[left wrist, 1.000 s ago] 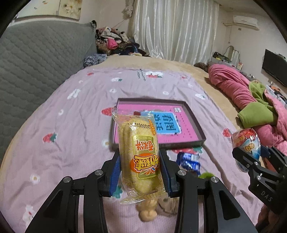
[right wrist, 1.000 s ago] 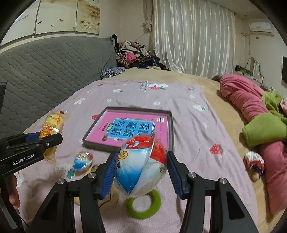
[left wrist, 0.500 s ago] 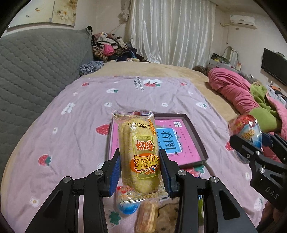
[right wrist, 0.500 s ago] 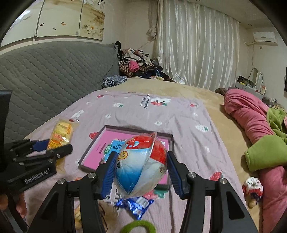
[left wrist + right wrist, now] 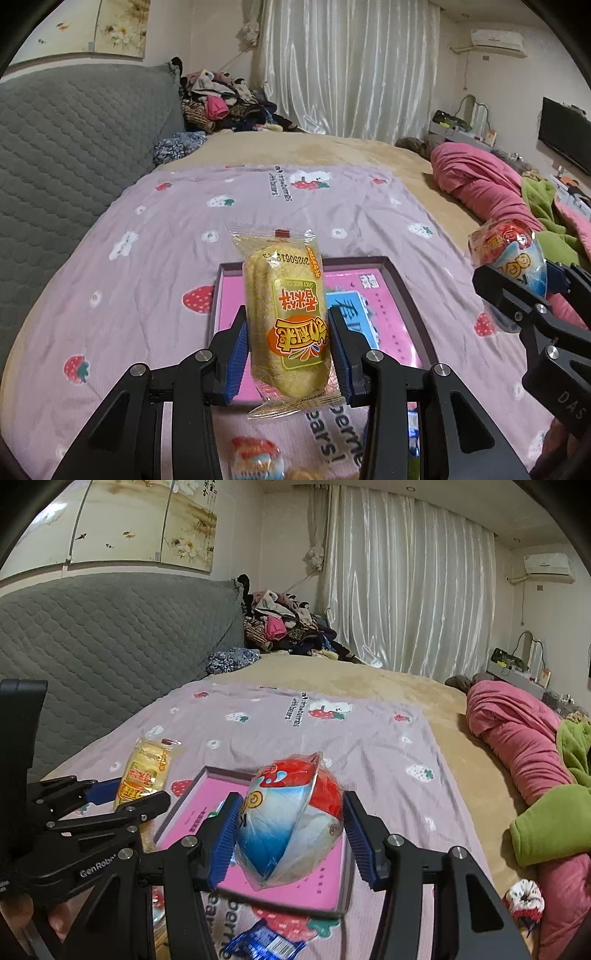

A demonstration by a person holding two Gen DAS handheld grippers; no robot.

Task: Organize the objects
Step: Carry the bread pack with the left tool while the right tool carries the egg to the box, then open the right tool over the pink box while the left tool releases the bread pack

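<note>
Two tools | left tool [image 5: 288, 354] grips cake packet [image 5: 286, 317] | right tool [image 5: 290, 843] grips ball snack [image 5: 290, 823] | one tray [image 5: 332, 893]

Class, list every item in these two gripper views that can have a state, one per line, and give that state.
Left gripper: shut on the yellow snack pack.
Yellow snack pack: sealed, held upright, off the bed.
Right gripper: shut on the egg-shaped packet.
Egg-shaped packet: wrapped, held above the box.
Pink box: open, lying flat on the bedspread.
Blue wrapper: lying loose on the bedspread.
Curtains: drawn shut.
</note>
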